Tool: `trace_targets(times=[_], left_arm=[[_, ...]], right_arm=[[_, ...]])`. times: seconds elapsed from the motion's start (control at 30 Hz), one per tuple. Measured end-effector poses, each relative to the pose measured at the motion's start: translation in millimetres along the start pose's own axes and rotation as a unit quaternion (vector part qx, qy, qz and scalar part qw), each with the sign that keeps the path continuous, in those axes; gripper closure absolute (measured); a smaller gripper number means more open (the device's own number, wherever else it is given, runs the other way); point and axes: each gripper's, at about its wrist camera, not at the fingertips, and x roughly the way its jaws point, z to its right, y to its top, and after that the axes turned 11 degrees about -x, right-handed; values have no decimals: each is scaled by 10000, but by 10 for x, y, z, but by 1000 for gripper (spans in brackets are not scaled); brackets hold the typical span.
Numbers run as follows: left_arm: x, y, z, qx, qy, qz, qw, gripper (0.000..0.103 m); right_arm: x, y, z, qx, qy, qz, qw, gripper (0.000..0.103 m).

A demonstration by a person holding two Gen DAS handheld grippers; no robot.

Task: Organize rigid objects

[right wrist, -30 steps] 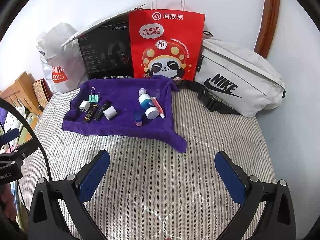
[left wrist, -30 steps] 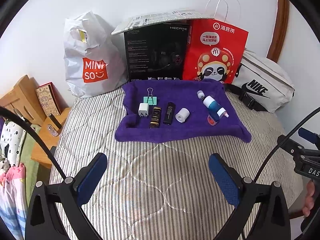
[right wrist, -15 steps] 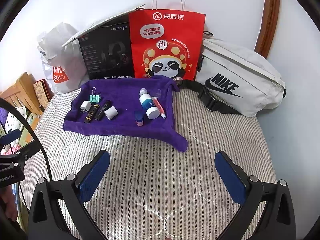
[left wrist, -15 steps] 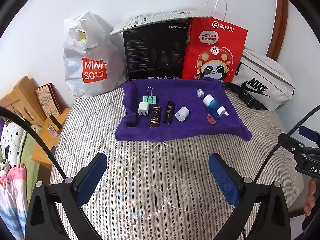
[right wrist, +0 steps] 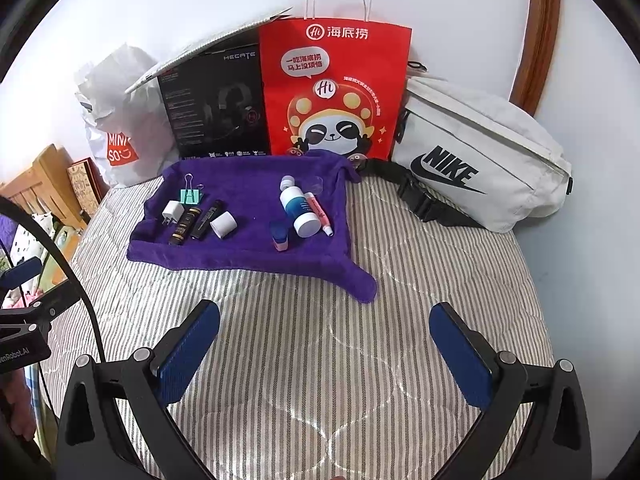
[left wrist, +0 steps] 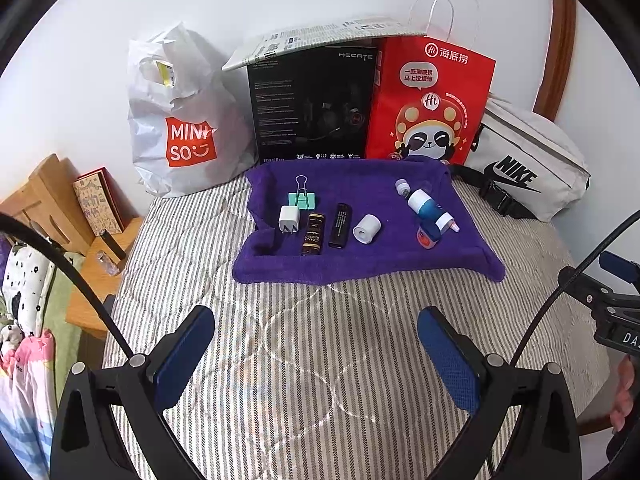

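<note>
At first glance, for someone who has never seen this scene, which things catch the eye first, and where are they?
The purple towel in the middle of the striped bed stands out, with small items lying on it. Behind it, against the wall, stands the bright red panda bag, with the white Nike bag on its right. Both grippers, left and right, hover open in front.

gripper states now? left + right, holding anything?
Left gripper: open, holding nothing, above the striped bedding.
Right gripper: open, holding nothing, short of the purple towel.

A home bedroom: striped quilted mattress (shopping bags against the wall)
</note>
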Motion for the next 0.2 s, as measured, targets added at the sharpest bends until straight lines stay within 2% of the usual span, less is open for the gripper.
trace_targets(times=[0.2], left_arm=[[24, 1, 12, 54, 8, 33, 10000, 1]], right_arm=[[18, -6, -4, 23, 7, -32, 10000, 0]])
